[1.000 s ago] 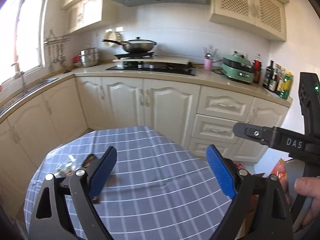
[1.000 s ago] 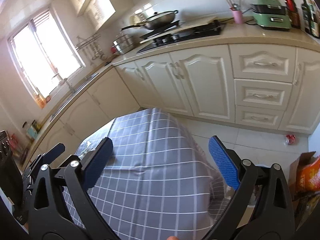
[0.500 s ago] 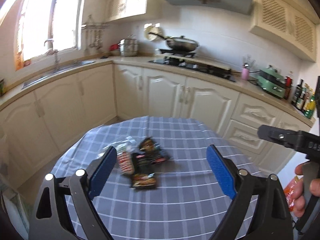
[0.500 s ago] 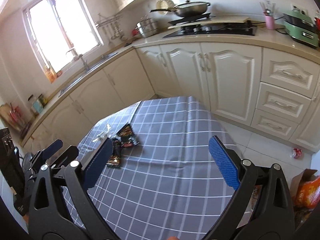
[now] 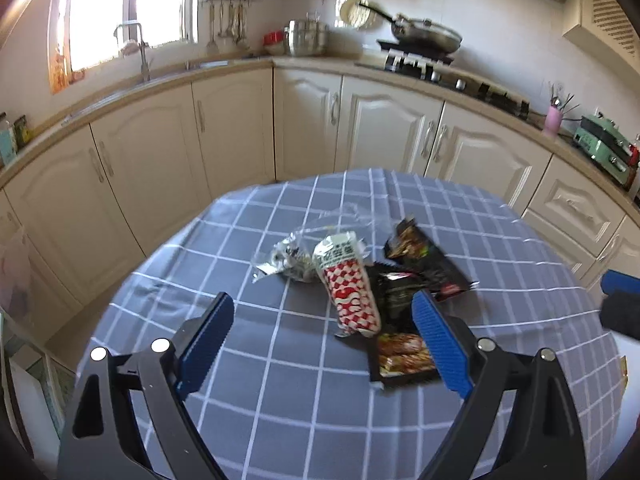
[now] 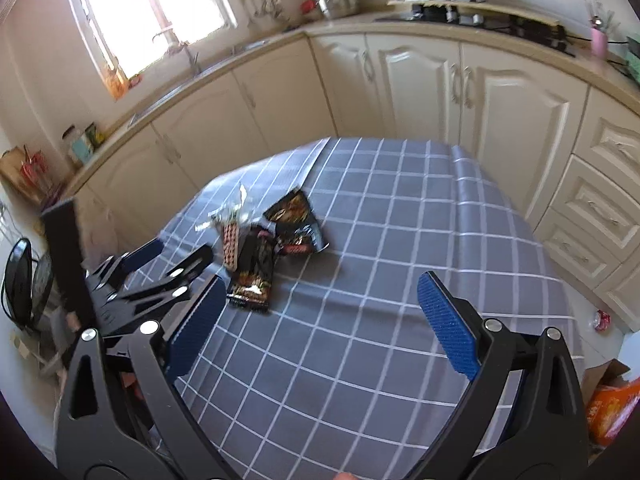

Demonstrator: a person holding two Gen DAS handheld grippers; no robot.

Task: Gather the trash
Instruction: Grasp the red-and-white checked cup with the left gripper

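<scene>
From your left wrist, your left gripper (image 5: 322, 332) hangs over the checked tablecloth (image 5: 280, 392) with its jaws spread wide and nothing between the pads. The trash sits mid-table, well in from every edge: a red-and-white wrapper (image 5: 350, 288) leaning on a crumpled silver wrapper (image 5: 286, 258), with dark snack packets (image 5: 404, 308) beside them on the right. Bare cloth lies on your side of the pile.

From your right wrist, your right gripper (image 6: 320, 322) is also spread and empty, over open cloth. The pile (image 6: 268, 248) lies to its upper left, near your left gripper (image 6: 160, 268). The table's right edge drops to the floor before the cabinets (image 6: 520, 120).
</scene>
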